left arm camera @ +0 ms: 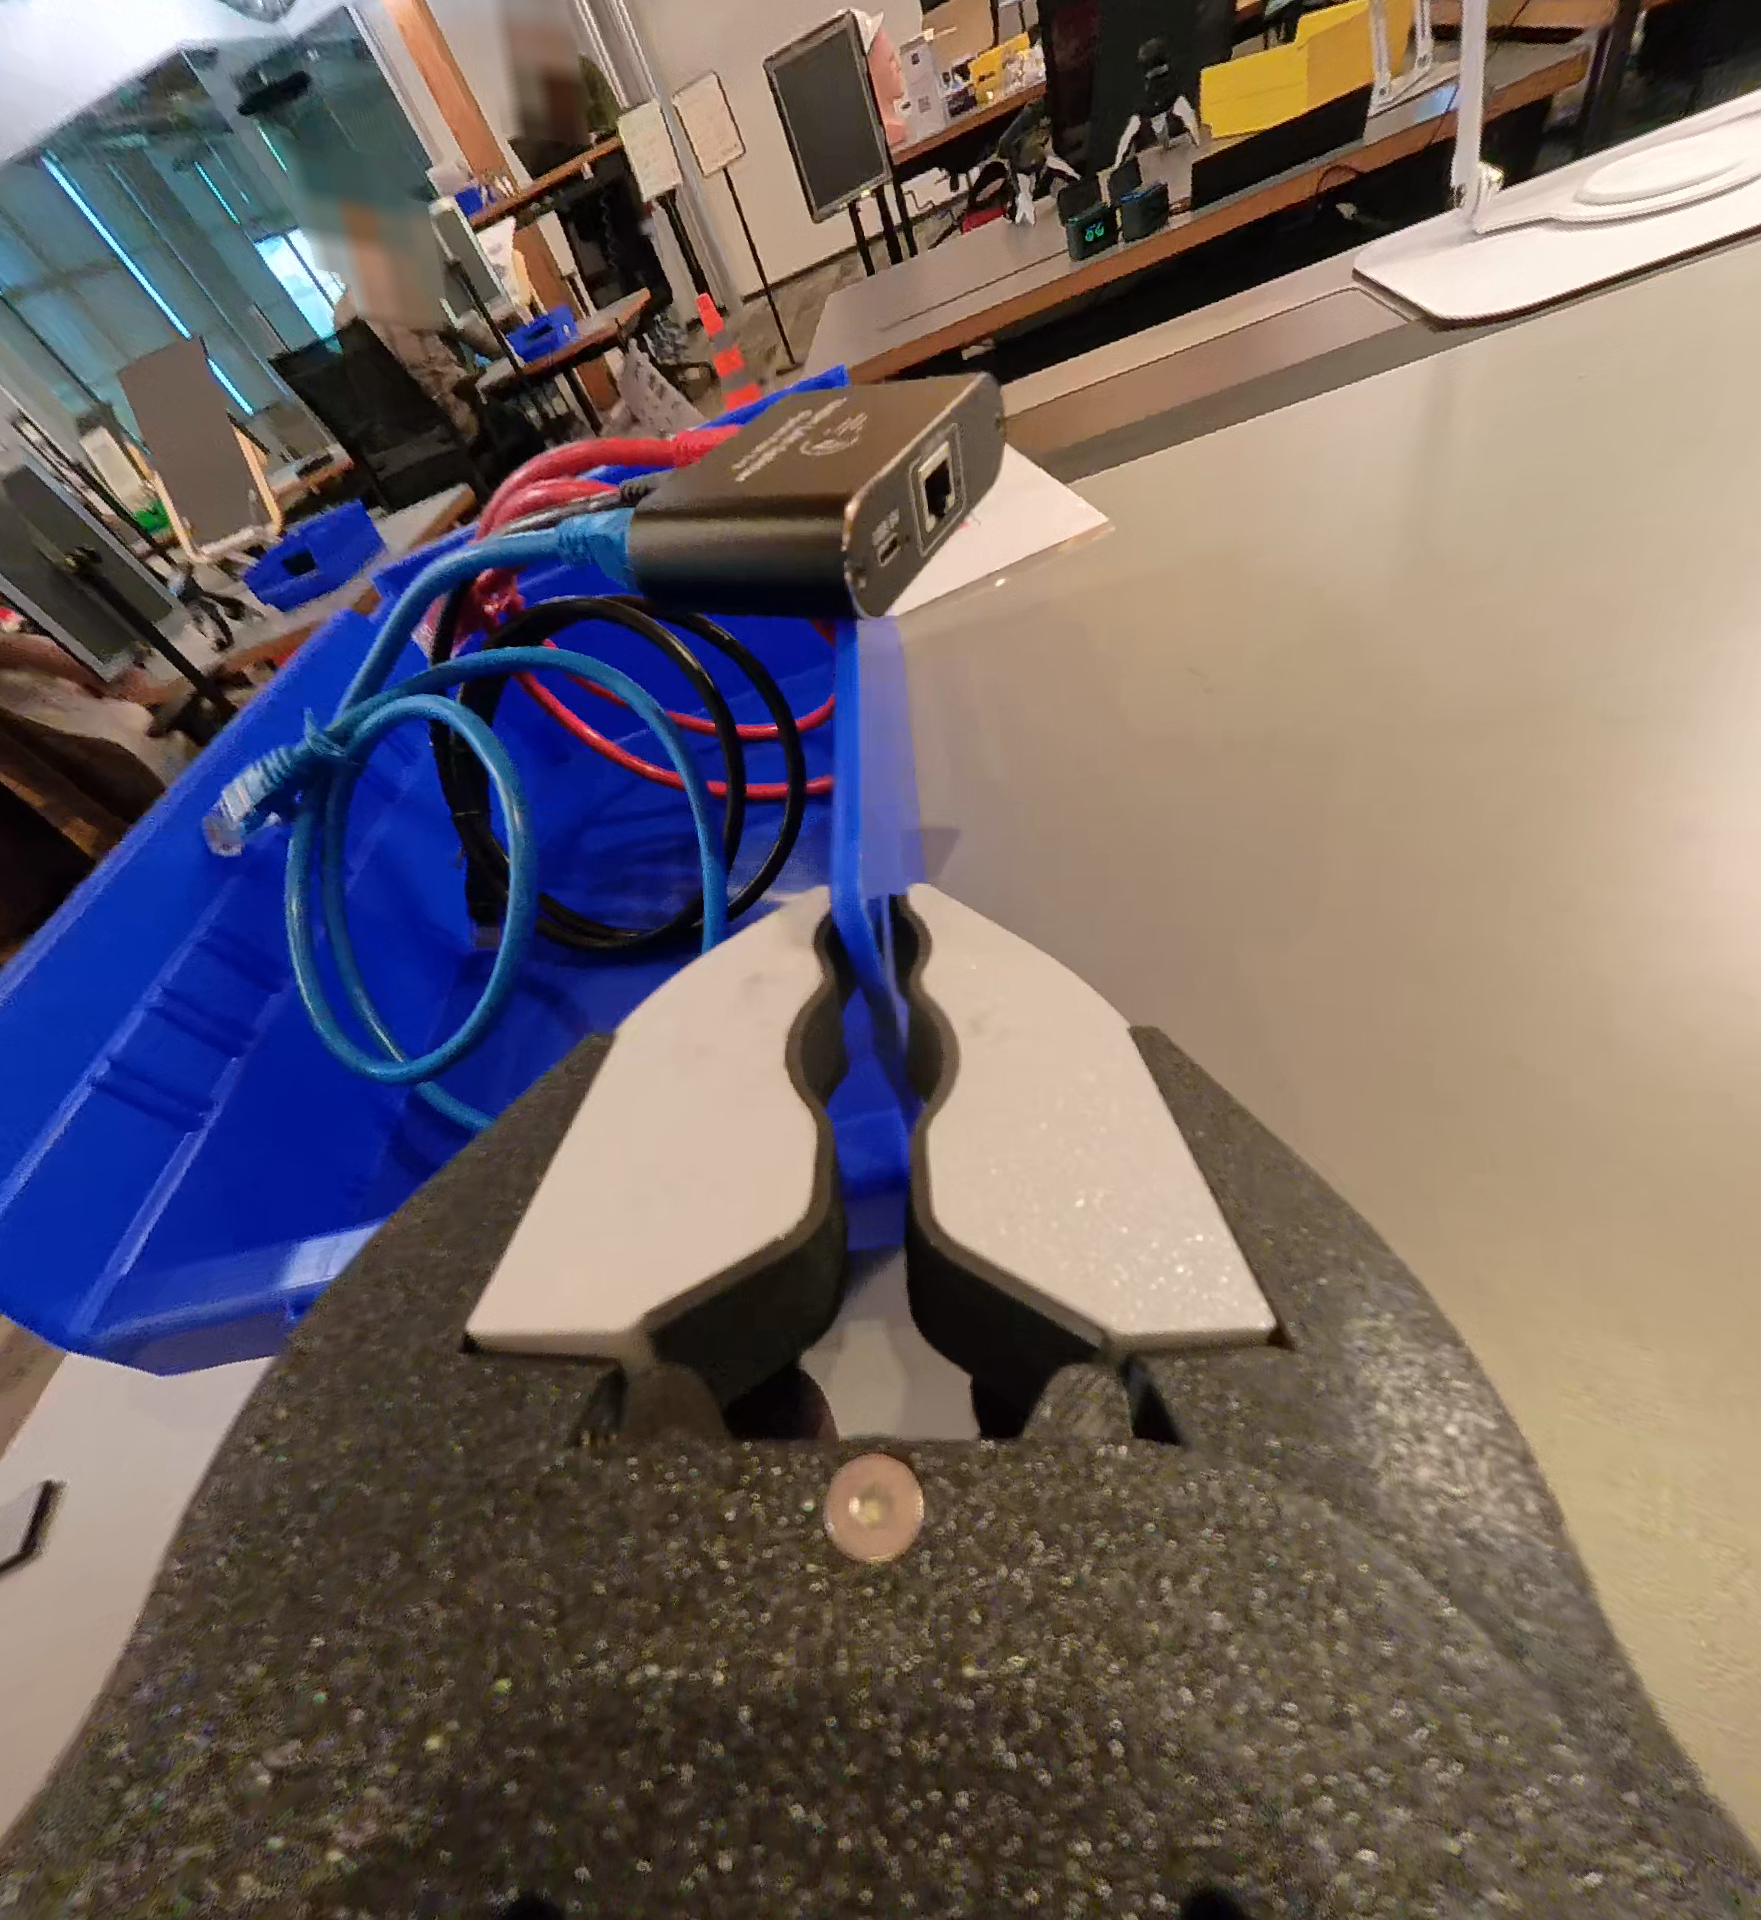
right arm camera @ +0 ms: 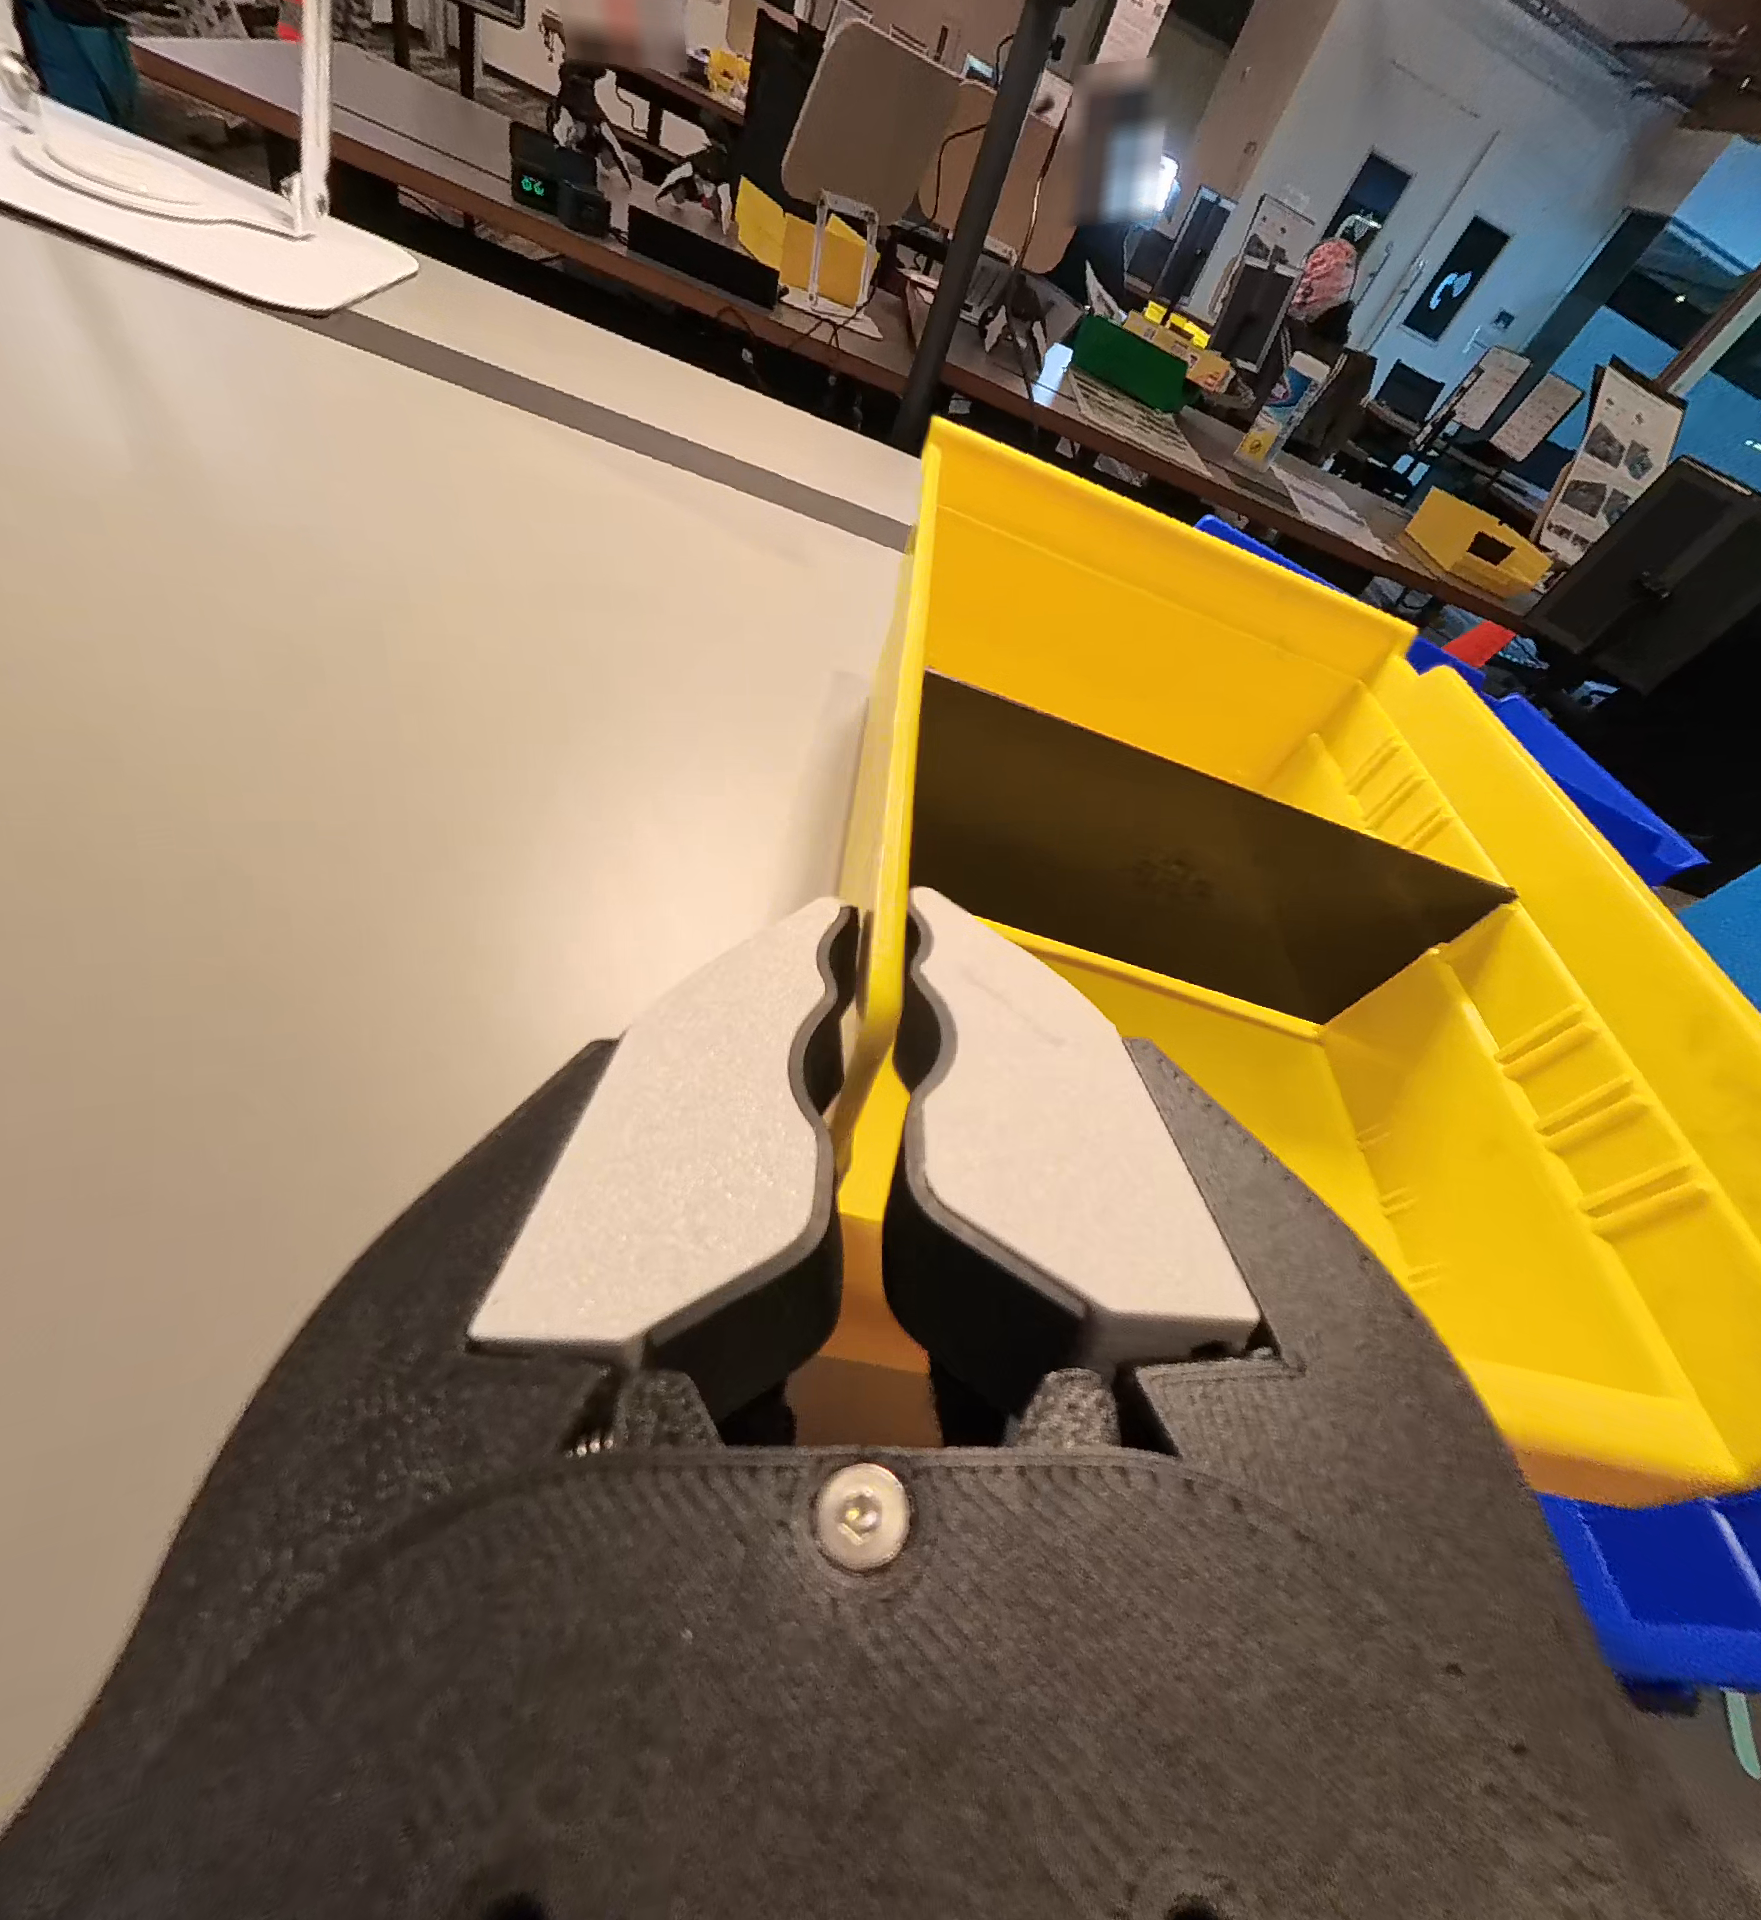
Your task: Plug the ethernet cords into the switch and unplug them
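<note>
My left gripper (left arm camera: 868, 920) is drawn in narrow, its grey fingers (left arm camera: 710, 1091) pinching the thin right-hand wall of the blue bin (left arm camera: 180, 1091) between them. My right gripper (right arm camera: 881, 925) is just as narrow, its fingers (right arm camera: 1052, 1122) clamped on the left wall of the yellow bin (right arm camera: 1427, 1039).

Beyond my left fingertips, the blue bin holds three coiled ethernet cords: a blue cord (left arm camera: 408, 883) nearest, with its clear loose plug (left arm camera: 232, 821) hanging over the bin's far-left side, a black cord (left arm camera: 741, 748) behind it, and a red cord (left arm camera: 678, 727) farthest back. The switch (left arm camera: 803, 499), a flat dark metal box, rests on the bin's far rim, tilted, with one empty port facing me on its end. On its left side, blue and red plugs are seated in it.

Past my right fingertips, the yellow bin has a black divider (right arm camera: 1167, 862) standing across it. More blue bins (right arm camera: 1686, 1579) sit beneath and behind it. Both bins stand on the pale grey table (left arm camera: 1375, 831).
</note>
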Motion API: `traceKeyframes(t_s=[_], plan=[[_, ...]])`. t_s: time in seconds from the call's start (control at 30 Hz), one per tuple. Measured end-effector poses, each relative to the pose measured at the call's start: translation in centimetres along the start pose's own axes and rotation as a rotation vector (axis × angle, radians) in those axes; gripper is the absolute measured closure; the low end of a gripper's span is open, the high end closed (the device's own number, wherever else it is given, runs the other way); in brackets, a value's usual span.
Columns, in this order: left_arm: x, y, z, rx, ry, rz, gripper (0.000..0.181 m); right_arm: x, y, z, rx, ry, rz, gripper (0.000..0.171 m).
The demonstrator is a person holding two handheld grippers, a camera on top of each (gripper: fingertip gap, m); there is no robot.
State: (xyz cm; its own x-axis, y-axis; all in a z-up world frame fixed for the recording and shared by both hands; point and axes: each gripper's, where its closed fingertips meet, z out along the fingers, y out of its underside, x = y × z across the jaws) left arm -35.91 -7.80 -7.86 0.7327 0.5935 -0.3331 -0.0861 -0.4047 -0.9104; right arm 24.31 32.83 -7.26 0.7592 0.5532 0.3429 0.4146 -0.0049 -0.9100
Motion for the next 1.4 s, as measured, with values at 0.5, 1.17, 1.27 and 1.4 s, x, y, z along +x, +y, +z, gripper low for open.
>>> traceKeyframes(t_s=[0.5, 1.17, 1.27, 1.4], plan=[[0.9, -4.6, -4.7, 0.385, 0.099, -0.166, 0.146, -9.1, -7.6, -6.0, 0.169, -0.338, 0.031, 0.139], [-6.6, -4.4, -5.8, 0.345, 0.017, -0.476, 0.139, -17.8, -3.8, -2.4, -0.009, -0.525, -0.015, 0.133], [-9.0, -5.5, -5.2, 0.282, -0.02, -0.415, 0.139, -17.7, -3.8, -2.3, -0.012, -0.533, -0.003, 0.132], [-7.8, -6.4, -2.0, 0.103, 0.085, -0.132, 0.131, -17.9, -3.7, -2.3, -0.019, -0.535, -0.013, 0.131]])
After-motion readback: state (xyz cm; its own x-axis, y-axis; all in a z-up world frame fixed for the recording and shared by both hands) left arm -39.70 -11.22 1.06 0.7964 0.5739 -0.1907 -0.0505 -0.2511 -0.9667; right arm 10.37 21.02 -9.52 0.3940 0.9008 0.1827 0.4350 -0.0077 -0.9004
